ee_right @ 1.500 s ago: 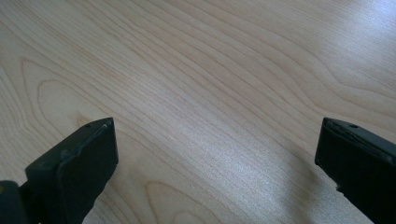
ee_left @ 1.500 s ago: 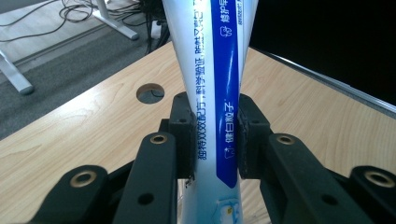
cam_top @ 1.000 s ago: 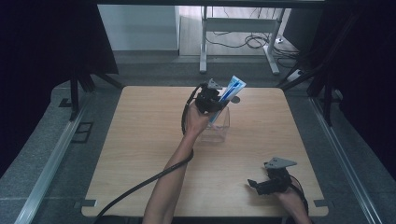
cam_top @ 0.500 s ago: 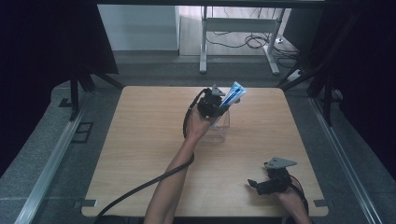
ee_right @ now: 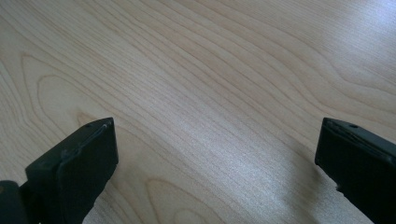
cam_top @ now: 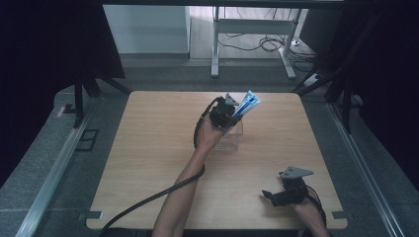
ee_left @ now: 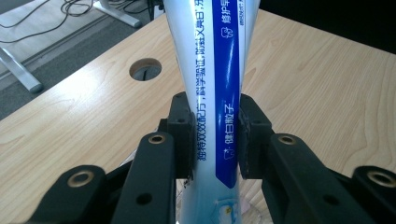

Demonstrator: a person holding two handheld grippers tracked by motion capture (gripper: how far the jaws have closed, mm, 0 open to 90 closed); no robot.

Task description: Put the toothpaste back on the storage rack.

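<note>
Toothpaste tube (cam_top: 245, 106) slightly farther, upright.

The toothpaste tube (ee_left: 217, 93) runs past the frame's top and bottom; its cap is probably hidden.

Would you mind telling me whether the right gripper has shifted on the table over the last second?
No. The right gripper sits at the same spot near the table's near right corner, fingers apart over bare wood.
</note>
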